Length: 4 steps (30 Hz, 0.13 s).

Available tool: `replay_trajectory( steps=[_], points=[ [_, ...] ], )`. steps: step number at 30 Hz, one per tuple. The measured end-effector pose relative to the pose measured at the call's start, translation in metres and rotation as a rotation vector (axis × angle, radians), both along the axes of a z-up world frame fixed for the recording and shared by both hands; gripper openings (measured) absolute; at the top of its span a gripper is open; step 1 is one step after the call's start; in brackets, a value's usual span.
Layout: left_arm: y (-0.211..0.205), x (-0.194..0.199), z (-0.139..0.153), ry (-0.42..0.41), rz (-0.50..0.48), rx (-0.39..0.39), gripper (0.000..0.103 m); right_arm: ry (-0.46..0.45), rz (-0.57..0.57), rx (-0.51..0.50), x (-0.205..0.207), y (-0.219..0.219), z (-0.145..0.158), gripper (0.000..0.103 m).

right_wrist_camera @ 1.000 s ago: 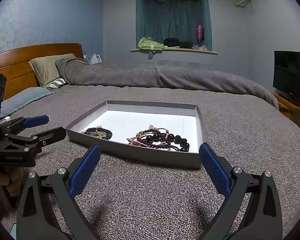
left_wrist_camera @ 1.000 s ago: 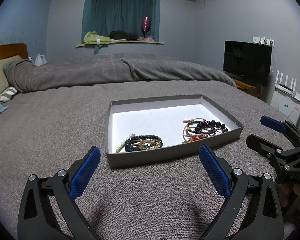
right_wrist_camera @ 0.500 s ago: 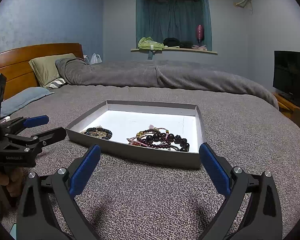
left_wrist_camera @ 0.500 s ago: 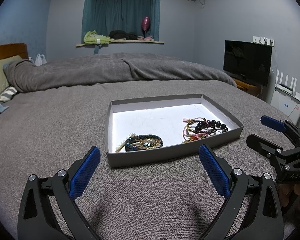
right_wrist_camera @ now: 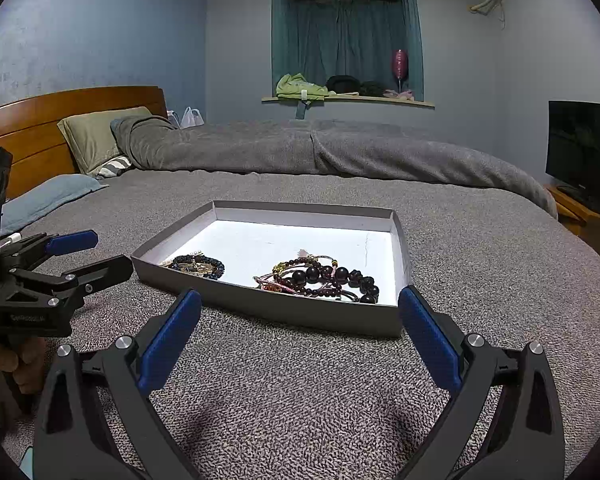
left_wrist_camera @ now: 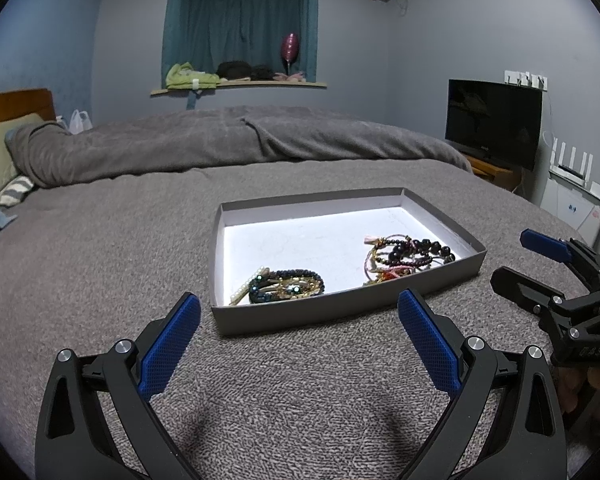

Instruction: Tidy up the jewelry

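Both grippers spread, empty; dark bead bracelets (right_wrist_camera: 324, 280) ahead of right gripper (right_wrist_camera: 300, 320), nearer than left gripper (left_wrist_camera: 299, 318).

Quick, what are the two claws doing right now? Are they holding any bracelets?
Left claw: open, holding nothing, above the blanket.
Right claw: open, holding nothing; bracelets are in the tray.

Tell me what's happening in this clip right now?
A person holds a two-finger tool in each hand over a grey bedspread. Both the left tool and the right tool are open, empty and short of the shallow grey box. Inside it lie a dark blue bead bracelet cluster and a tangle of dark red bead bracelets. Nothing is picked up yet.
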<state>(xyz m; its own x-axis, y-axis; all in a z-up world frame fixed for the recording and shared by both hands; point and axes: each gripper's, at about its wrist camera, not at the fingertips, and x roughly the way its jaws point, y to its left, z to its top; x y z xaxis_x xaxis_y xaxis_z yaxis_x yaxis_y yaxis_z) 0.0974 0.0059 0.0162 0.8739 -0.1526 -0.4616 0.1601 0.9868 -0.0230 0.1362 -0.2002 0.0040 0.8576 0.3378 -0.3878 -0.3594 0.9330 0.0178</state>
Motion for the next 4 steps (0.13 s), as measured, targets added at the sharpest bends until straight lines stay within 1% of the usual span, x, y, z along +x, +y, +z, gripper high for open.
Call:
replay_trajectory(
  steps=[4],
  points=[
    [0.0005, 0.0006, 0.0003, 0.002, 0.002, -0.002, 0.098, 0.001, 0.0, 0.0, 0.0002, 0.0002, 0.0, 0.097]
  ],
)
